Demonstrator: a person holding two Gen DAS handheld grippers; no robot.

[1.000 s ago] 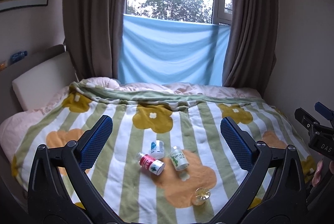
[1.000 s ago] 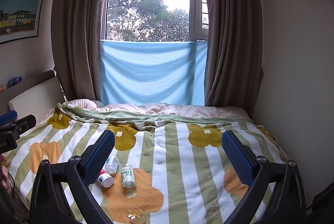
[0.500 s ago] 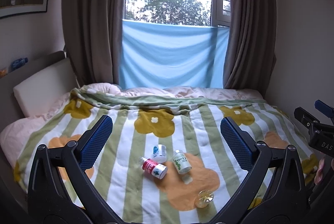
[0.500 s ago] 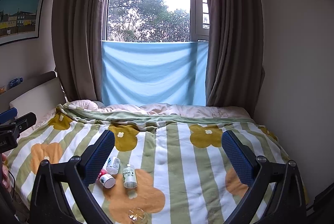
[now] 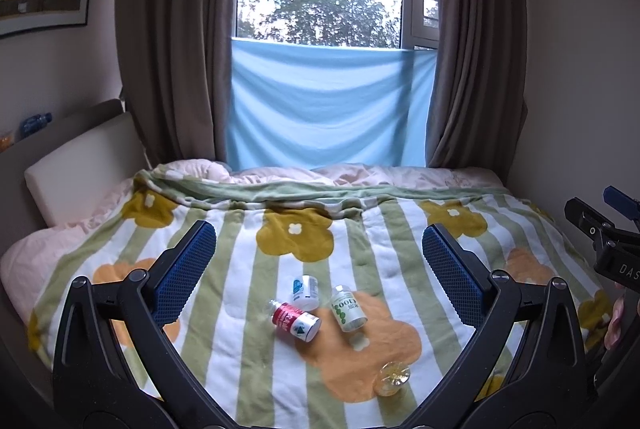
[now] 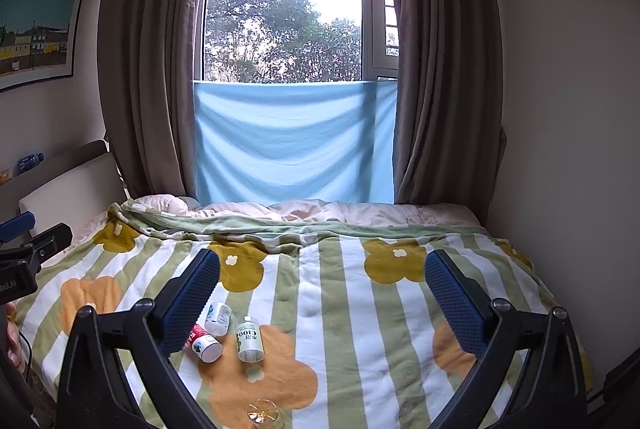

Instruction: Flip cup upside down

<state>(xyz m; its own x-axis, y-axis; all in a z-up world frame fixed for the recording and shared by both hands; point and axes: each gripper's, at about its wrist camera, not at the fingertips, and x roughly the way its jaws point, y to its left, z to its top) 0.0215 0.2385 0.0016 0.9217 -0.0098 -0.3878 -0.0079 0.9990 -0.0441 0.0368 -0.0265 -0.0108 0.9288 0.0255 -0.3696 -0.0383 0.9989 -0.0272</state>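
Cup (image 5: 394,377) stands empty, upright on bedspread (image 5: 224,341) near three toppled bottles (image 5: 347,309).

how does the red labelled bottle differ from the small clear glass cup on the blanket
The red-labelled plastic bottle with white cap lies on its side; the small clear glass cup stands upright, mouth up. The bottle is opaque and longer; the cup is see-through with a yellowish tint and squat. The bottle lies beside two other bottles; the cup sits alone, nearer the cameras. Both rest on the striped flower blanket.

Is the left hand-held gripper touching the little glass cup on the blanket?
Apart. In the left wrist view the left hand-held gripper hangs open above the bed, while the glass cup stands alone on the blanket, with bare fabric all round it.
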